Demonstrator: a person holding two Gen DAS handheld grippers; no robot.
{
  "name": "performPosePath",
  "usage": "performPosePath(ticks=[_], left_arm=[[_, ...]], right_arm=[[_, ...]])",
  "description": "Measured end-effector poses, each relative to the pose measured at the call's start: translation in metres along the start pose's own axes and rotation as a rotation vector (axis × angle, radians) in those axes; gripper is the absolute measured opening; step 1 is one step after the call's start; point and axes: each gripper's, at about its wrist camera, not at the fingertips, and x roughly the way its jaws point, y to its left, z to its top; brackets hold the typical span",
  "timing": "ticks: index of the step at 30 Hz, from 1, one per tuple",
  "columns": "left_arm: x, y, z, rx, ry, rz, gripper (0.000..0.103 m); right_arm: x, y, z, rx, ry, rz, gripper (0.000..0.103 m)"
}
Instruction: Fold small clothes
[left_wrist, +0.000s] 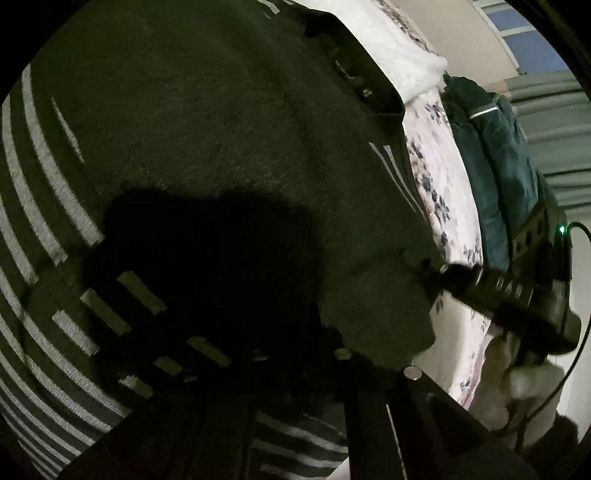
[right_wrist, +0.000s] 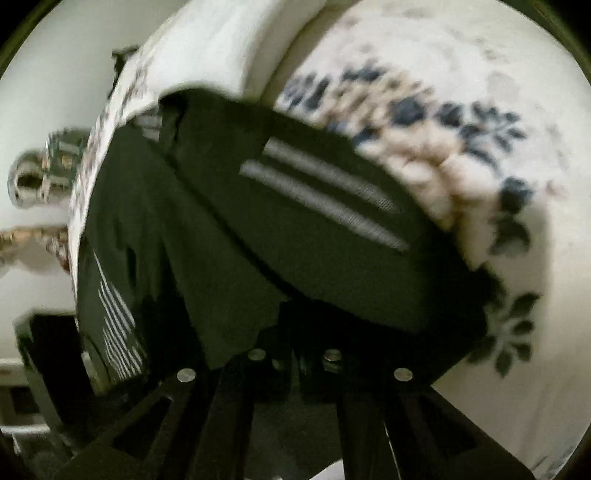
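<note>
My left gripper (left_wrist: 229, 354) buried in the dark striped garment (left_wrist: 221, 129), finger spacing I cannot tell, garment spread on the floral bedsheet (right_wrist: 461, 129), my right gripper (right_wrist: 295, 354) pinching its folded edge

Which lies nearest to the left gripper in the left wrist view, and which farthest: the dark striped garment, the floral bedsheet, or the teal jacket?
1. The dark striped garment, directly in front of the left gripper, filling the view.
2. The floral bedsheet, right of the garment.
3. The teal jacket, beyond the sheet, far right.
</note>
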Motion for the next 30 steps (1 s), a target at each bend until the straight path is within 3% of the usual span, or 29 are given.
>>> performPosePath(ticks=[4, 5, 7, 9, 10, 11, 14, 18, 23, 27, 28, 30], left_arm=[[0.001, 0.0, 0.005, 0.004, 0.009, -0.006, 0.007], [-0.002, -0.003, 0.005, 0.009, 0.01, 0.009, 0.008], [-0.019, -0.013, 0.001, 0.079, 0.004, 0.108, 0.013], [-0.034, -0.022, -0.007, 0.177, -0.034, 0.204, 0.043], [-0.045, -0.025, -0.015, 0.233, -0.054, 0.247, 0.083], [-0.057, -0.026, -0.025, 0.289, -0.067, 0.278, 0.102], [-0.083, -0.018, -0.06, 0.422, -0.046, 0.351, 0.102], [-0.105, 0.004, -0.129, 0.557, 0.088, 0.443, 0.102], [-0.095, 0.033, -0.226, 0.681, 0.293, 0.522, 0.102], [-0.069, 0.051, -0.272, 0.726, 0.386, 0.554, 0.102], [-0.063, 0.053, -0.278, 0.748, 0.385, 0.567, 0.095], [-0.06, 0.055, -0.279, 0.766, 0.338, 0.573, 0.069]], right_arm=[[0.001, -0.009, -0.003, 0.016, 0.027, 0.006, 0.002], [0.0, -0.011, -0.002, 0.057, 0.043, 0.042, 0.003], [-0.006, -0.016, -0.007, 0.128, 0.052, 0.075, 0.018], [-0.026, -0.03, -0.022, 0.184, 0.012, 0.084, 0.045], [-0.034, -0.036, -0.031, 0.211, 0.0, 0.095, 0.049], [-0.041, -0.042, -0.042, 0.241, -0.002, 0.105, 0.05], [-0.058, -0.059, -0.087, 0.322, 0.019, 0.116, 0.05], [-0.065, -0.068, -0.147, 0.402, 0.075, 0.115, 0.05], [-0.062, -0.079, -0.221, 0.491, 0.146, 0.117, 0.05], [-0.058, -0.088, -0.246, 0.551, 0.15, 0.123, 0.05], [-0.058, -0.09, -0.246, 0.558, 0.142, 0.126, 0.05], [-0.059, -0.095, -0.236, 0.565, 0.1, 0.159, 0.05]])
